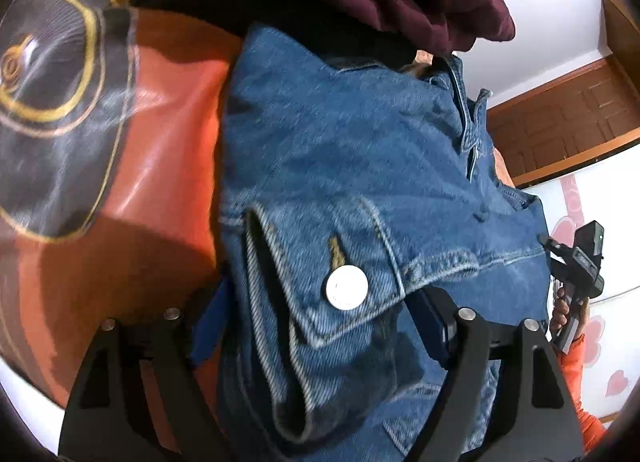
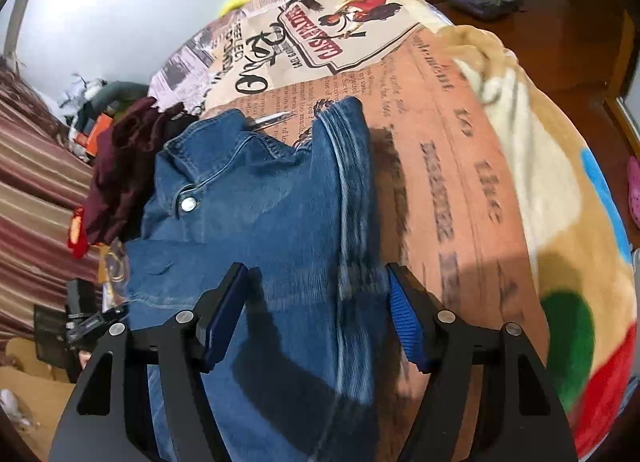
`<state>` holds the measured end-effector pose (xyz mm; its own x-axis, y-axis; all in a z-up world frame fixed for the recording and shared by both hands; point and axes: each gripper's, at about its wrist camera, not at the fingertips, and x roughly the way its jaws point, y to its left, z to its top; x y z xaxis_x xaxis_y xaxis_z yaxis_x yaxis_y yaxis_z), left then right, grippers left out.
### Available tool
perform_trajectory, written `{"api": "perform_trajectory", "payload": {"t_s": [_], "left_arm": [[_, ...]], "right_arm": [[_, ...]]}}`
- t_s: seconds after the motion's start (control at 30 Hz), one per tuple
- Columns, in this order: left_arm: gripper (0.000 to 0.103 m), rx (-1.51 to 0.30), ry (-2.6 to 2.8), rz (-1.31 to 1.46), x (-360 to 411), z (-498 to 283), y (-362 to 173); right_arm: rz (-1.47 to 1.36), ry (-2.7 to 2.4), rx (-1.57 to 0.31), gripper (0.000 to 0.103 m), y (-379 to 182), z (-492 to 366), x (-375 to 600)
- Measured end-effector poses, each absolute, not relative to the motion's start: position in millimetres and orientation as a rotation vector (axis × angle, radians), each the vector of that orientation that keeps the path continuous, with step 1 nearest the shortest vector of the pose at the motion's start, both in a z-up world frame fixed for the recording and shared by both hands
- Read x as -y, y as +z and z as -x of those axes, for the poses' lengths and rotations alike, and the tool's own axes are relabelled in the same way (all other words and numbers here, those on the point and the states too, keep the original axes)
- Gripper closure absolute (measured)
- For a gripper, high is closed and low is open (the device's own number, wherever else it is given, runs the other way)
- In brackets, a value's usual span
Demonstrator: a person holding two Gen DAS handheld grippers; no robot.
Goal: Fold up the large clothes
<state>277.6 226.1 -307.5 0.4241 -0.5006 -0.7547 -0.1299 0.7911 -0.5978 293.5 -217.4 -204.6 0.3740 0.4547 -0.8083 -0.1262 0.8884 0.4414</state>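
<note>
Denim jacket (image 2: pixel 256 222) on the printed bedspread (image 2: pixel 452 166), between both tools' parted, unclamped pads.

The denim jacket (image 1: pixel 360 166) is running off the bottom edge in both views, and its far sleeve (image 2: pixel 352 182) is smearing into blur.
</note>
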Motion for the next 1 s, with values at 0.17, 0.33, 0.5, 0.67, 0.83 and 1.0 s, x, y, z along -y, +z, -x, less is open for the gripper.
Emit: {"api": "perform_trajectory", "payload": {"t_s": [0.17, 0.33, 0.5, 0.67, 0.83, 1.0], "left_arm": [[0.057, -1.109, -0.197, 0.619, -221, -276, -291], [0.062, -1.027, -0.199, 0.42, -193, -279, -227], [0.062, -1.014, -0.19, 0.369, -182, -287, -207], [0.055, -1.114, -0.109, 0.316, -179, -289, -247], [0.053, -1.124, -0.066, 0.258, -175, -277, -252], [0.053, -1.103, -0.038, 0.165, -163, -268, -228]], "right_arm": [[-0.396, 0.354, -1.131, 0.081, -200, -302, 224], [-0.321, 0.341, -0.993, 0.09, -149, -292, 223], [-0.299, 0.321, -0.928, 0.092, -124, -288, 235], [-0.216, 0.258, -1.031, 0.088, -168, -291, 233], [-0.095, 0.176, -1.026, 0.075, -168, -282, 227], [-0.001, 0.187, -0.958, 0.065, -133, -259, 218]]}}
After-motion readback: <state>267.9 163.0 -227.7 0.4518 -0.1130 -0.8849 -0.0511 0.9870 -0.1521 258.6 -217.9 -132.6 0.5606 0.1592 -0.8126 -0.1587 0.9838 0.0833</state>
